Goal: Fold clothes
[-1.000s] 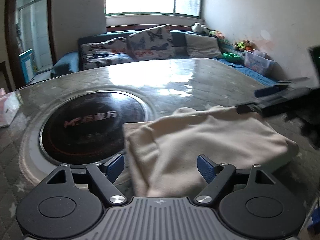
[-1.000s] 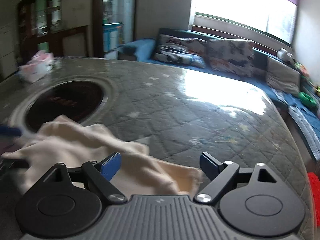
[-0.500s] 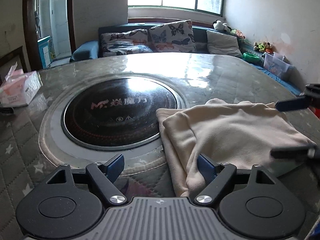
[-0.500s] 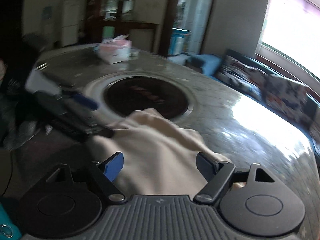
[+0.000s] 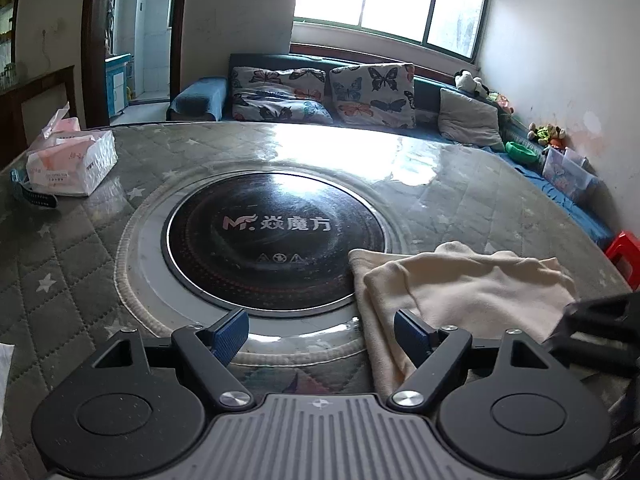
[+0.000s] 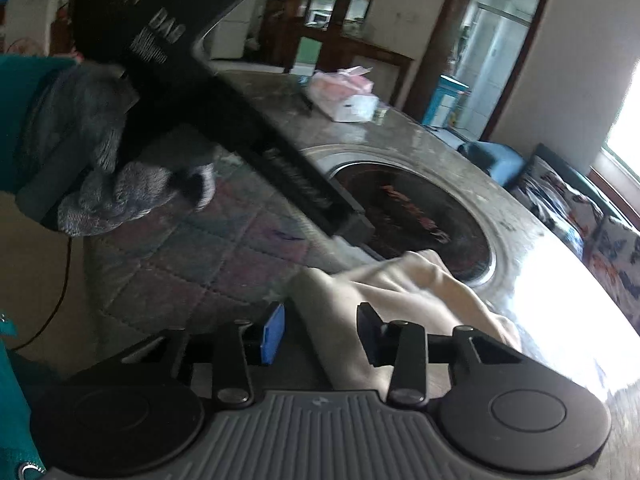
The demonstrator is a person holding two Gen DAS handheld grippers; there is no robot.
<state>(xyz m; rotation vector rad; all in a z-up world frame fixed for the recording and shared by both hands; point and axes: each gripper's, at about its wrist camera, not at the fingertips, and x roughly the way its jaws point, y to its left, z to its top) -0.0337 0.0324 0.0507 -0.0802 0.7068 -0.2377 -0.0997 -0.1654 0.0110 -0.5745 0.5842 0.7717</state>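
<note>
A cream garment point(image 5: 460, 288) lies folded on the quilted round table, just right of the black hotplate point(image 5: 276, 240). My left gripper point(image 5: 322, 334) is open and empty, held back from the garment's near left edge. The right gripper's dark body shows at that view's right edge point(image 5: 600, 320). In the right wrist view the garment point(image 6: 384, 300) lies between the fingers of my right gripper point(image 6: 320, 336), whose jaws stand partly closed with a clear gap. The left gripper's body point(image 6: 240, 132) and a grey-gloved hand point(image 6: 120, 184) cross that view.
A pink tissue pack point(image 5: 68, 160) and a dark strap point(image 5: 34, 198) lie at the table's far left. A sofa with butterfly cushions point(image 5: 372, 92) stands behind the table. A red stool point(image 5: 624, 252) stands at the right. A white cloth edge point(image 5: 4, 368) shows at the near left.
My left gripper has pulled back and risen, so more of the table shows. My right gripper has swung left over the garment's near edge and its jaws have narrowed.
</note>
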